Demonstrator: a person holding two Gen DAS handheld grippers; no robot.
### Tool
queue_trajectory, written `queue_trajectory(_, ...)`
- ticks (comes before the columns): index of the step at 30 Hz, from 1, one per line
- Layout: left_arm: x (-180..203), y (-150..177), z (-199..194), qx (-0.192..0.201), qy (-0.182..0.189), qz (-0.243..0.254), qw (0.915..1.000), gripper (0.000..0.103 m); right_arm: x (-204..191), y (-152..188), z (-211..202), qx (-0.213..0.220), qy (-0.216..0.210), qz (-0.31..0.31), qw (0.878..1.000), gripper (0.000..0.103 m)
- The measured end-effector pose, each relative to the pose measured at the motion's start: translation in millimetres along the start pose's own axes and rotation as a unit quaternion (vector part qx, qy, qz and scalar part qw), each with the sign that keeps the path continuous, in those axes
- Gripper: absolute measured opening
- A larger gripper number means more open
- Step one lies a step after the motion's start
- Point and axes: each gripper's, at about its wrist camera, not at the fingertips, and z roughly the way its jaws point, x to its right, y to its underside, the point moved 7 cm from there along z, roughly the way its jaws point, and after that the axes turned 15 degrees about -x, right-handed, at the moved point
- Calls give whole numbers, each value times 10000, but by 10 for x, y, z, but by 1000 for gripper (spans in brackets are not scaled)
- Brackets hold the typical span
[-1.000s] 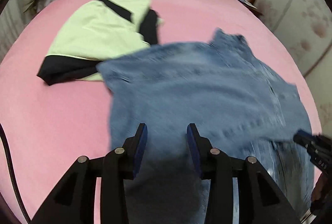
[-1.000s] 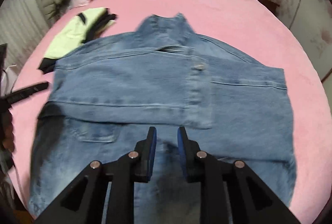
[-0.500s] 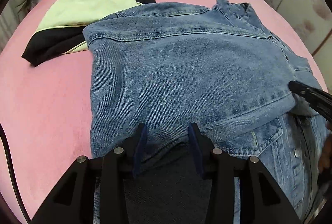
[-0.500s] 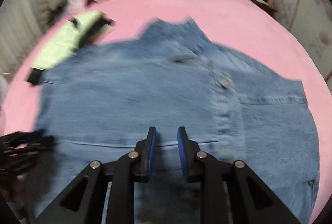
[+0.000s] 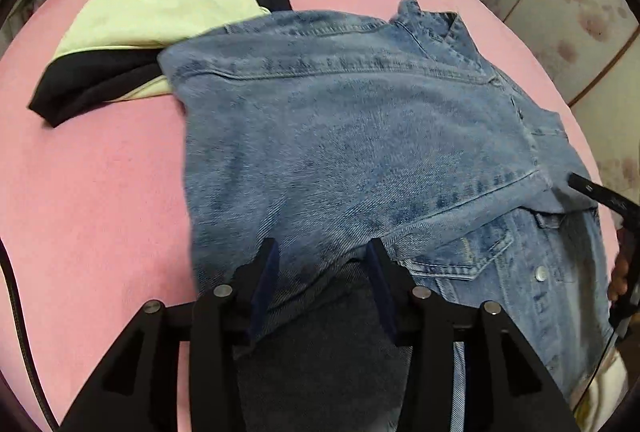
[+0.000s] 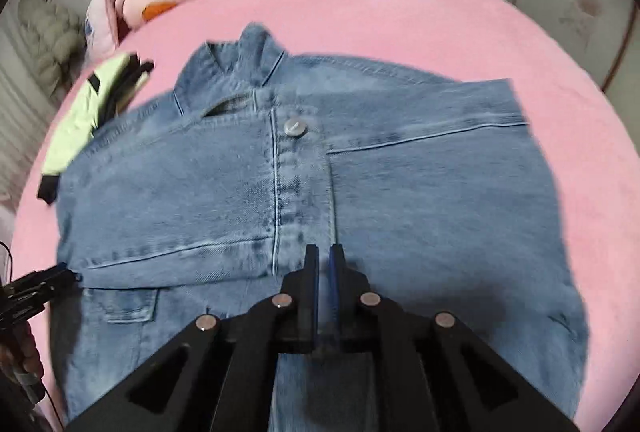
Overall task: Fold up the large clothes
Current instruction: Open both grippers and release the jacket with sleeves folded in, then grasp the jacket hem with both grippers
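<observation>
I see the blue denim jacket [image 6: 304,192] spread on the pink bed [image 6: 360,4], collar towards the headboard edge. My left tongs [image 5: 320,256] have just been opening, spread with loose denim between them. My right tongs [image 6: 324,252], just closing, are nearly pressed together over the jacket's placket; I cannot tell whether they pinch cloth.

The denim jacket [image 6: 400,200] runs off the bottom edge behind the right gripper [image 6: 324,256], whose jaws hide the hem there. Left of those jaws, the left gripper [image 6: 60,276] is blurred and cropped. Beyond the jaws, the green-and-black garment [image 5: 152,16] lies partly tucked under the jacket's shoulder.
</observation>
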Motion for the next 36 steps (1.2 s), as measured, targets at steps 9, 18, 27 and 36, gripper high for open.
queue_trajectory(9, 129, 236, -1017, 617, -58, -425, 9972, 85, 127, 479, -1186, 425, -142, 204, 9988, 24)
queue_trajectory(18, 348, 911, -1473, 1199, 42, -976, 9880, 85, 349, 884, -1820, 800, -328, 169, 9961, 35)
queue_trajectory(27, 552, 1632, -1173, 636, -454, -949, 9924, 85, 518, 1413, -2104, 1140, -309, -336, 9924, 39)
queue_trajectory(36, 295, 2180, -660, 112, -695, -1155, 9908, 85, 880, 1987, -1609, 414, 228, -360, 9982, 44)
